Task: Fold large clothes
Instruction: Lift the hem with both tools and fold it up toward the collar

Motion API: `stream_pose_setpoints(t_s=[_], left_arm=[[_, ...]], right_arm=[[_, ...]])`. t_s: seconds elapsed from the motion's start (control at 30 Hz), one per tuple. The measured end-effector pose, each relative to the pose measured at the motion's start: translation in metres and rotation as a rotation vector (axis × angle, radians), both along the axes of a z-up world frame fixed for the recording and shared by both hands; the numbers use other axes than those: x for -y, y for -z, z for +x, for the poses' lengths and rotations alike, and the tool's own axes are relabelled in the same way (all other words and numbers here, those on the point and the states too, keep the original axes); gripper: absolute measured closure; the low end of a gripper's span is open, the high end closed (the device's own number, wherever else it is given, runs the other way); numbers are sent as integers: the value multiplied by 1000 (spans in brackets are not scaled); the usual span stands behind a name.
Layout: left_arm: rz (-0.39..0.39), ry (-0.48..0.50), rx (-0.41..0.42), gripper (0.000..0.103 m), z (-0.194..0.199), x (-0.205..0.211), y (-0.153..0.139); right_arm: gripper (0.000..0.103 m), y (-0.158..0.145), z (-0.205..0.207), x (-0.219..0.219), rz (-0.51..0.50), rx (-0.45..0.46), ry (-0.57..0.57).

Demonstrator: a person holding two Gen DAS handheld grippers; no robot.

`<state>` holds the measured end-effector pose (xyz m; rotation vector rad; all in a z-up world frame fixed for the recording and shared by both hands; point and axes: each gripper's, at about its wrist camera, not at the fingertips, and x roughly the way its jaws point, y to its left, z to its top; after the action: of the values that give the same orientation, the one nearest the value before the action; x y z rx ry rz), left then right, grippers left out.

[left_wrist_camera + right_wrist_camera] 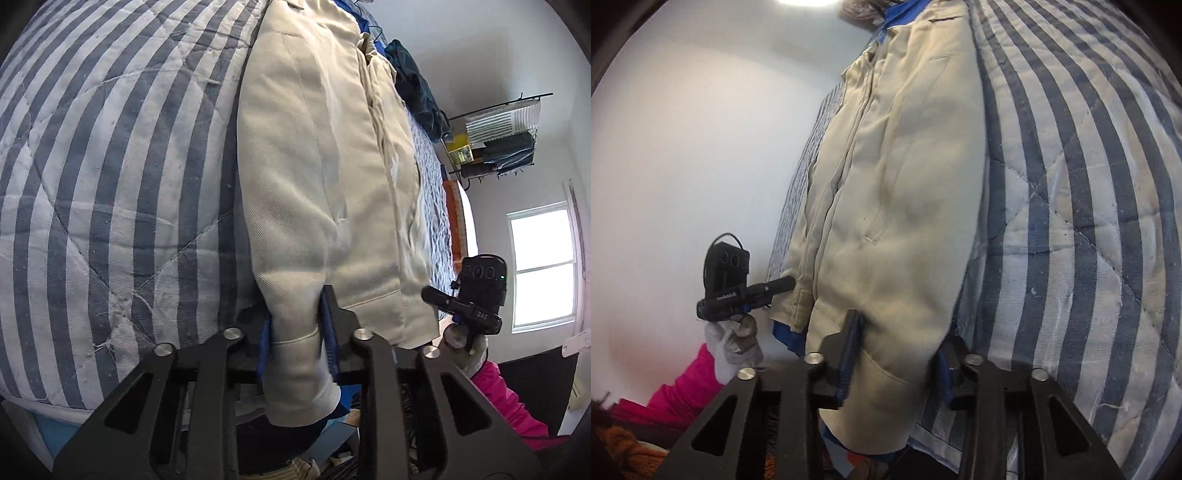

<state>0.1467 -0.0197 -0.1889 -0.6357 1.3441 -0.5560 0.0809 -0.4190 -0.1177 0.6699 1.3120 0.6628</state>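
1. A white-walled room holds a bed under a quilted blue-and-white striped cover (110, 184), with a window (543, 266) and a black wire rack (498, 136) in the background.
2. A large cream padded jacket (325, 166) lies lengthwise on the cover, its blue lining showing at the edges.
3. The left gripper (299, 332) pinches one cream cuff between its blue pads.
4. The right gripper (897, 354) clamps the jacket's other cuff (886, 387).
5. A pink sleeve (683, 395) shows behind.

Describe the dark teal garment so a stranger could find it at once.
Start at the blue-and-white striped quilt covering the bed, then follow the cream jacket to its far end. The dark teal garment lies bunched there by the bed's edge, the only dark, crumpled cloth.
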Motion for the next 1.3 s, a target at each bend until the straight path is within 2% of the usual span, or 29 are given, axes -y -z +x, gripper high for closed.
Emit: stream_pose_setpoints(t_s=[0.17,0.33,0.5,0.7,0.8,1.03,1.3], left_arm=[[-34,1,71,89,0,2,-23],[-100,-41,88,90,8,-2,-43],[-124,-86,96,90,27,-2,-64],[-62,-126,164,90,71,9,-91],[-40,-169,176,90,92,11,-90],[-28,-241,119,90,125,10,-63],[-10,-242,91,90,151,14,-46]], right_arm=[[87,-9,4,0,47,25,36],[89,-38,14,-4,91,86,83],[91,-67,36,-8,67,131,109],[91,-85,84,-13,-37,153,148],[91,-80,105,-10,-68,140,173],[92,-48,140,-3,-83,55,256],[90,-27,164,-2,-93,16,284]])
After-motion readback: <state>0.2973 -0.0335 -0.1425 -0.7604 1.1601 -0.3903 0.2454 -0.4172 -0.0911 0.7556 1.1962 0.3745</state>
